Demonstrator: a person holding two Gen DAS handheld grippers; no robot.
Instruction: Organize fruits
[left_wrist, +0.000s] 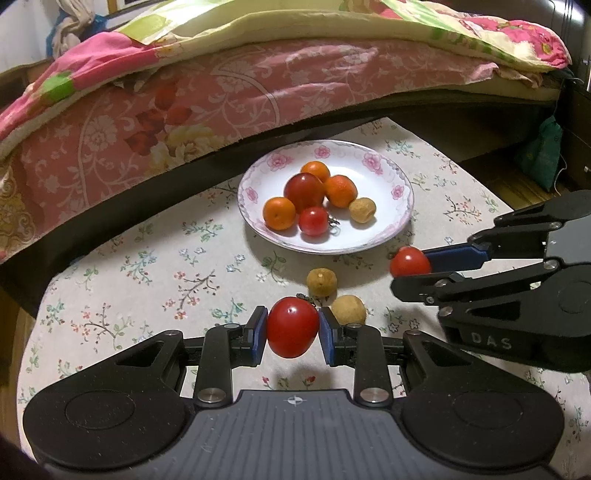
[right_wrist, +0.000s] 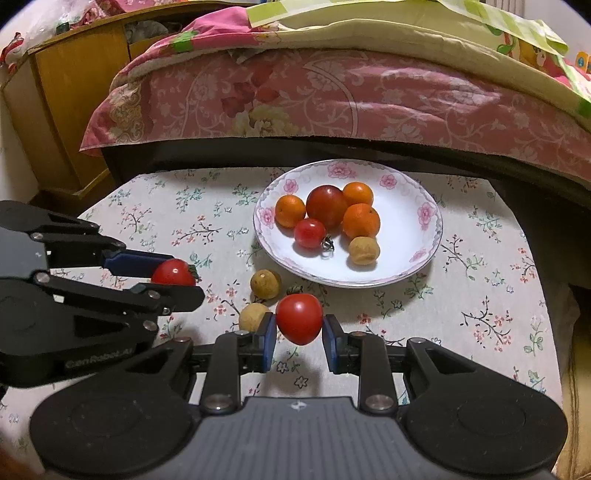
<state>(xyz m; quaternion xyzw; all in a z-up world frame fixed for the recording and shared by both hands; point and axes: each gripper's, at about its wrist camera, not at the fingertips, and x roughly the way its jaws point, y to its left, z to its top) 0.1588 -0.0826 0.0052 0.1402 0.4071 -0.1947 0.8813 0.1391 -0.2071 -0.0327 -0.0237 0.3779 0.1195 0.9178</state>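
- Between the blue pads at lower centre of the left wrist view, the left gripper (left_wrist: 292, 329) is clenched on a red tomato (left_wrist: 293, 327), both pads touching its sides, the fruit seemingly lifted, with a soft shadow on the cloth beneath
- At lower centre of the right wrist view, the right gripper (right_wrist: 299, 331) has a second tomato (right_wrist: 299, 319) between its pads; the left pad touches it, the right pad shows a thin gap, so whether it grips or merely brackets the fruit I cannot tell
- Just beyond the jaws, two tan longans (left_wrist: 321, 282) (left_wrist: 348, 309) lie loose on the floral tablecloth (left_wrist: 147, 266), near each other at centre frame
- Further up, in the middle of both views, the flower-rimmed plate (left_wrist: 400, 192) holds three oranges, two tomatoes and one longan, bunched toward its left half
- A bed with pink bedding (left_wrist: 221, 103) fills the upper part of the frame
- Handling, as I judge it: tomatoes are light, smooth and thin-skinned, so they may slip or bruise; take them across the widest part with gentle pressure, away from the stem
- Longans look light, dry and rough-shelled, easier to hold, yet round enough to roll
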